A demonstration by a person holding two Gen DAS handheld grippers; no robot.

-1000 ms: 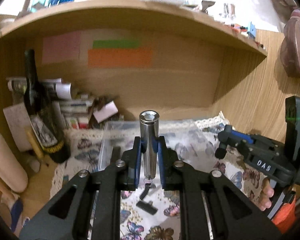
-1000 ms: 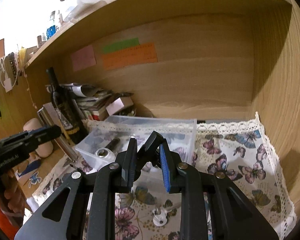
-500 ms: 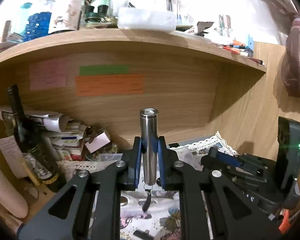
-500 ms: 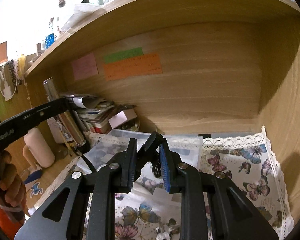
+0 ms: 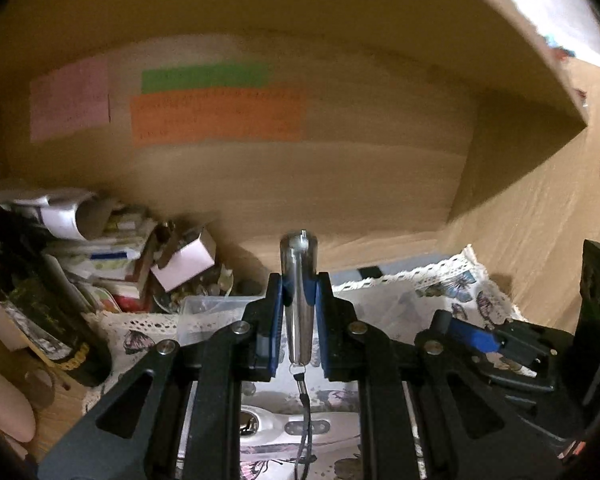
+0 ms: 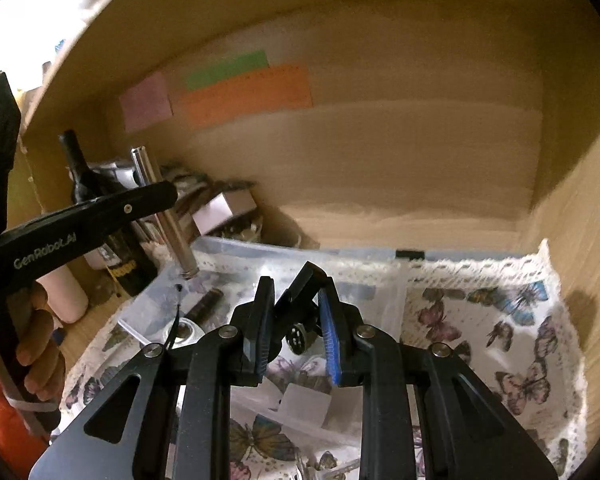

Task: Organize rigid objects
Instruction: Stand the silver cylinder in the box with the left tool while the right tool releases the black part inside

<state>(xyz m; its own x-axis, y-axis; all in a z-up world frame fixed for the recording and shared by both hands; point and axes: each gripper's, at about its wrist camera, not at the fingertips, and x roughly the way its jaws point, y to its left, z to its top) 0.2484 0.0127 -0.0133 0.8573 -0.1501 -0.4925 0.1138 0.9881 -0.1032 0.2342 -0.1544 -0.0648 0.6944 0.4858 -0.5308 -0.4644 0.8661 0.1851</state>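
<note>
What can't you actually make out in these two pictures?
- Writing on the orange note: blurred in both views.
- What the right gripper holds: a small dark object, mostly hidden by the blue pads.
- Lower end of the metal cylinder: covered by the left gripper in the left wrist view.
- Contents of the clear plastic box: partly blocked by the right gripper.
</note>
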